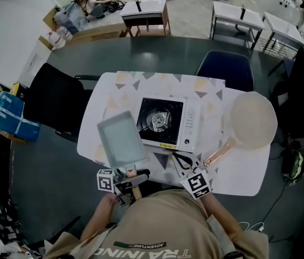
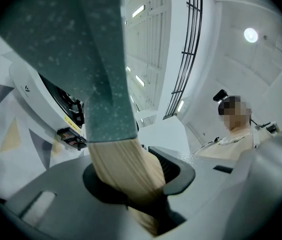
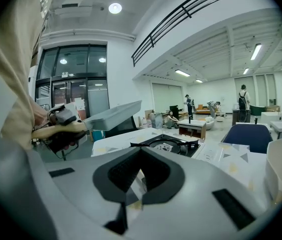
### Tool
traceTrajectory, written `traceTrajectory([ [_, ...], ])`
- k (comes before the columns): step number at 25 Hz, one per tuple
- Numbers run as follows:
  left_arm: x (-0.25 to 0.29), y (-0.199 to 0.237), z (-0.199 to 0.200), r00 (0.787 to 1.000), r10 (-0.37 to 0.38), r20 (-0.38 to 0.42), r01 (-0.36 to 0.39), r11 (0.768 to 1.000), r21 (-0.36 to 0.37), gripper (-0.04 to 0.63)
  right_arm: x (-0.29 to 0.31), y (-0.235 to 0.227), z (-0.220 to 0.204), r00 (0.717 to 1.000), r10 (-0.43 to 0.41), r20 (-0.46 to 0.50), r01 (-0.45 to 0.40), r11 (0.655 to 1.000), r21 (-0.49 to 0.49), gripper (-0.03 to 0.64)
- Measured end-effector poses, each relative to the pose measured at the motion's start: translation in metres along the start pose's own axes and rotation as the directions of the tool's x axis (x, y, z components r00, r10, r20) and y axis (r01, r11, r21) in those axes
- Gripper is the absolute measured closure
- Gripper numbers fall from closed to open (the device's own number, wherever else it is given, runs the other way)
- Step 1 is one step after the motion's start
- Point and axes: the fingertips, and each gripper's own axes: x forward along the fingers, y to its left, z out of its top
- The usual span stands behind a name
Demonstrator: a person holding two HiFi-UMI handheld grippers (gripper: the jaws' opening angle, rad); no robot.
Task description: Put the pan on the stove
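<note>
**Square pan held up beside the stove, not yet on the burner**

The square pan point(image 1: 121, 139) is in the air at about 8 o'clock of the stove point(image 1: 165, 122). Its far corner overlaps the stove's left edge in the head view. The right gripper view shows it clear of the surface and tilted, with the far end higher. It is a shallow tray with straight walls and a speckled grey-green coating that looks matte. Its pale handle point(image 2: 123, 169) looks like wood with a fine grain.

The left tool point(image 1: 133, 175) is clamped on that handle near its base. Gripping there keeps the tool back from the burner while the pan is carried over, though I judge the pan's weight out front may make it tip.

The stove is a white single-burner tabletop unit. It has a black square top with a round metal burner point(image 1: 157, 120) in the middle and nothing on it. The pan has to travel towards 2 o'clock and come down level on the pan supports.

The right tool point(image 1: 183, 159) sits low at 5 o'clock of the stove. Its black pads are together and grip nothing, so it seems to be only waiting.

A round cream pan point(image 1: 253, 120) with a copper-coloured handle lies at 3 o'clock and hangs over the right edge of the surface point(image 1: 238, 171). The surface is covered by a pale cloth printed with triangles.
</note>
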Motion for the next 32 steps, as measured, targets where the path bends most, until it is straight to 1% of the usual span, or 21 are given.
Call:
traceTrajectory([
  [3,-0.004,0.003,0.017,0.999,-0.015,-0.047,0.015,1.0,0.001,0.479,0.006,-0.008,0.008,0.997,-0.078,0.015,0.078,0.997,0.009,0.618],
  [7,-0.007,0.006,0.035,0.991,-0.042,-0.126,0.041,0.999,-0.01,0.479,0.012,-0.026,0.022,0.976,-0.215,0.04,0.213,0.976,0.039,0.618],
  [11,-0.01,0.014,0.054,0.98,-0.067,-0.188,0.062,0.998,-0.034,0.479,0.02,-0.038,0.026,0.955,-0.296,0.028,0.293,0.953,0.072,0.618],
  [14,-0.013,0.018,0.07,0.972,-0.086,-0.219,0.077,0.996,-0.05,0.479,0.025,-0.044,0.032,0.937,-0.347,0.026,0.344,0.935,0.084,0.618],
  [18,-0.016,0.023,0.087,0.96,-0.105,-0.26,0.092,0.994,-0.062,0.479,0.032,-0.047,0.039,0.917,-0.399,0.02,0.396,0.914,0.081,0.618],
  [23,-0.019,0.032,0.097,0.94,-0.129,-0.315,0.105,0.99,-0.09,0.479,0.041,-0.045,0.047,0.893,-0.45,0.012,0.448,0.89,0.088,0.618],
  [28,-0.018,0.038,0.101,0.924,-0.146,-0.353,0.115,0.988,-0.108,0.479,0.04,-0.04,0.049,0.866,-0.499,0.002,0.497,0.862,0.097,0.618],
  [32,-0.012,0.041,0.1,0.917,-0.143,-0.371,0.109,0.988,-0.112,0.479,0.028,-0.043,0.043,0.844,-0.536,-0.006,0.532,0.838,0.124,0.618],
])
